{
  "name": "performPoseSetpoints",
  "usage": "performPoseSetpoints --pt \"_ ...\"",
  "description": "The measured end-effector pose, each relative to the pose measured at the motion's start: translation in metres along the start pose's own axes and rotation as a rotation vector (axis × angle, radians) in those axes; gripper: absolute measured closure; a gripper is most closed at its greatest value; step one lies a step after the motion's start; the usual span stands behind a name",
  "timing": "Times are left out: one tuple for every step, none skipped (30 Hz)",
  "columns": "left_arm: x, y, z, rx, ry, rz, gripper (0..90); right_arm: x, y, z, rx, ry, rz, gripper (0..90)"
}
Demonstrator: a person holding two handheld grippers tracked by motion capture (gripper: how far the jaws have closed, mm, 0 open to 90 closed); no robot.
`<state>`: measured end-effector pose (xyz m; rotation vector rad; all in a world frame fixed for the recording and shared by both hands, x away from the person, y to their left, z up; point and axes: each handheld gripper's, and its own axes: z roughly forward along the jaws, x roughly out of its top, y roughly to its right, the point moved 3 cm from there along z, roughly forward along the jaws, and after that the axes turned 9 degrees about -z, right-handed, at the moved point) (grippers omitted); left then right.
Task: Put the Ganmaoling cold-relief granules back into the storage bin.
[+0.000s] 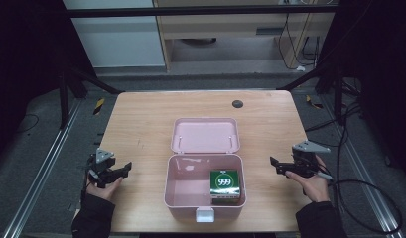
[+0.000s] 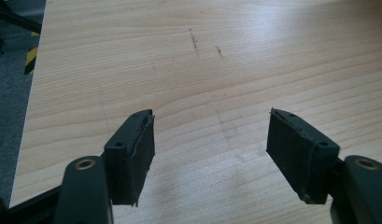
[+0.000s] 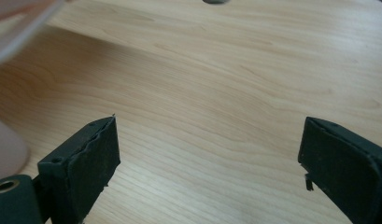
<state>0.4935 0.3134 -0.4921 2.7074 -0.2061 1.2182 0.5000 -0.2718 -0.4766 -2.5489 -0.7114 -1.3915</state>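
A pink box (image 1: 180, 191) stands open in the middle of the wooden table (image 1: 141, 124), its lid (image 1: 205, 135) folded back flat behind it. Inside, at the right, sits a green carton (image 1: 224, 184) marked 999. My left gripper (image 1: 122, 170) hovers left of the box, open, nothing between its jaws. In the left gripper view the gripper (image 2: 212, 140) frames bare wood. My right gripper (image 1: 276, 165) is held right of the box, open and empty. In the right gripper view the gripper (image 3: 209, 149) looks over the tabletop, with the pink box's edge (image 3: 11, 32) at upper left.
A dark round grommet (image 1: 237, 103) sits in the table near its far edge. Black cables (image 1: 359, 183) trail over the floor to the right. Metal frame rails (image 1: 36, 168) run along both sides. Bare wood lies on each side of the box.
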Motion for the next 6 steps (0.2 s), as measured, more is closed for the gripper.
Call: performPoseSetpoints --pt "0.0000 0.0000 0.0000 0.000 0.000 0.000 30.2 -0.0025 0.0026 0.0014 -0.017 -0.004 0.001 5.7" --pt "-0.0004 0.0000 0.0007 0.004 -0.003 0.006 30.2 -0.0025 0.0026 0.0014 -0.017 -0.004 0.001 5.7" --pt "-0.0010 0.0002 0.0017 0.007 -0.005 0.007 29.3 -0.0046 0.0041 0.0019 -0.028 -0.007 0.014 5.8" --pt "-0.0012 0.0002 0.0023 0.008 -0.005 0.008 28.2 -0.0074 0.0065 0.0030 -0.039 -0.012 0.021 5.8" --pt "-0.0016 0.0001 0.0031 0.009 -0.006 0.010 27.3 -0.0089 0.0076 0.0034 -0.041 -0.015 0.028 5.8" --pt "-0.0022 -0.0001 0.0041 0.013 -0.008 0.013 26.1 -0.0110 0.0092 0.0043 -0.051 -0.018 0.028 5.9"
